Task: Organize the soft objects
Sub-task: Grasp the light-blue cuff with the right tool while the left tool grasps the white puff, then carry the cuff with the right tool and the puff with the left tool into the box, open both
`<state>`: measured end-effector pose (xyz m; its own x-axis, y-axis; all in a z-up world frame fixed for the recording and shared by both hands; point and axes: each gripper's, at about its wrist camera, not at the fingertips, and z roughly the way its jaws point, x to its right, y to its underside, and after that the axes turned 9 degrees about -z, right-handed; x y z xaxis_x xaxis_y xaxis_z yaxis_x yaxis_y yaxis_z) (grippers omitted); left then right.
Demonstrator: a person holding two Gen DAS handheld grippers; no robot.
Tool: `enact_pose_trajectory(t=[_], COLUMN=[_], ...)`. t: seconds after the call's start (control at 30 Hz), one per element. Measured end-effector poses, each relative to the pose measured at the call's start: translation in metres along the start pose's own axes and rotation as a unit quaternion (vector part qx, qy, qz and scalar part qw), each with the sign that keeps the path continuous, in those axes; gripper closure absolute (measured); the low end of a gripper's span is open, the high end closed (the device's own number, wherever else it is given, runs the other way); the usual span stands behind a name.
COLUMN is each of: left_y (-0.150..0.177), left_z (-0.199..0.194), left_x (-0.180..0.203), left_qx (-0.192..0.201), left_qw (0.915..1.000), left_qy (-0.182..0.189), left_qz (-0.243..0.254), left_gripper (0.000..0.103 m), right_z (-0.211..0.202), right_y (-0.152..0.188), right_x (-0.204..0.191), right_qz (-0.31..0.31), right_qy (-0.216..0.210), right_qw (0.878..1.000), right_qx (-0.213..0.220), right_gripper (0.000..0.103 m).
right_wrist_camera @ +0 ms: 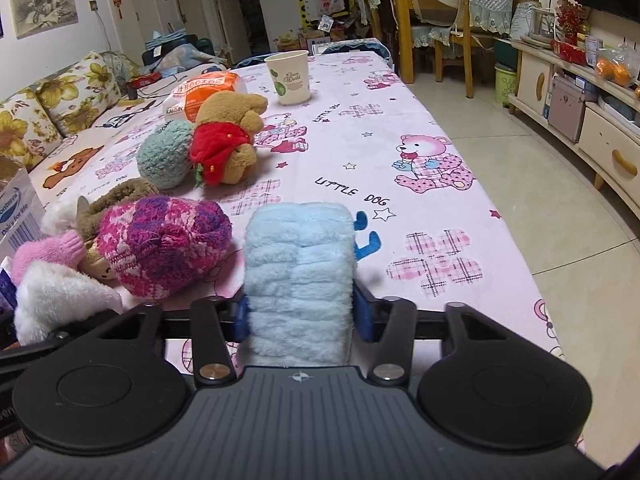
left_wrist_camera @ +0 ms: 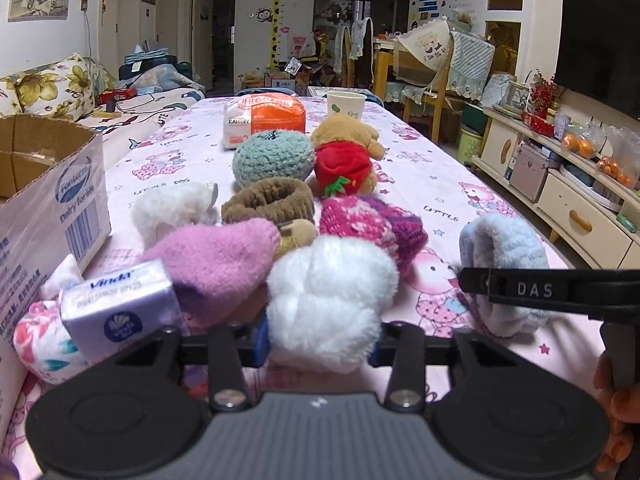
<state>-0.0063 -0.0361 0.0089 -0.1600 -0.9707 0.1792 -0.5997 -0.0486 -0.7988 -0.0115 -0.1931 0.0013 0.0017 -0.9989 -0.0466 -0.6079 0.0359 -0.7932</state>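
Here left fingers (left_wrist_camera: 320, 344) pinch white fluff (left_wrist_camera: 326, 300); right fingers (right_wrist_camera: 300, 316) clamp blue fleece (right_wrist_camera: 300, 280).

The worktop (right_wrist_camera: 460, 120) wears a pink cloth with little bears and stars on it. A paper cup (right_wrist_camera: 290, 76) stands upright near the far end, with an orange and white packet (right_wrist_camera: 200, 94) just beside it. Closer in sit a brown teddy in red (right_wrist_camera: 230, 140) and a green woolly ball (right_wrist_camera: 166, 158), touching. A pink and purple knitted hat (right_wrist_camera: 164, 246) lies near the front. A cardboard box (left_wrist_camera: 52, 200) stands at the left edge, with a purple tissue pack (left_wrist_camera: 116, 304) beside it.
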Motion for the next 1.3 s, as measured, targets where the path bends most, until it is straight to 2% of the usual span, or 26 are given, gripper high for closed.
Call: enact_pose_trajectory(t=[0.1,0.2,0.9,1.3], left_y=[-0.003,-0.006,-0.033,-0.049], left_z=[-0.002,-0.005,-0.048,-0.072], left_x=[-0.004,-0.007,-0.032,-0.068], left_qx=[0.000,0.001,0.056,0.099], left_qw=[0.9999,0.9997,0.9962,0.9910], left_qy=[0.008,0.019,0.054,0.047], left_qz=[-0.007,-0.013,-0.038,-0.076], left_gripper=[0.074,0.075,0.075,0.075], right_z=[0.000,-0.003,-0.029,-0.040], right_y=[0.000,-0.002,-0.016,-0.026], right_x=[0.001,-0.001,-0.031,-0.070], right_qz=[0.003,0.002,-0.041,-0.073], right_qy=[-0.001,-0.004,-0.018,-0.052], right_qw=[1.000,1.000,0.998,0.993], right_qx=[-0.002,0.000,0.052,0.082], right_gripper=[0.050,0.051,0.052,0.052])
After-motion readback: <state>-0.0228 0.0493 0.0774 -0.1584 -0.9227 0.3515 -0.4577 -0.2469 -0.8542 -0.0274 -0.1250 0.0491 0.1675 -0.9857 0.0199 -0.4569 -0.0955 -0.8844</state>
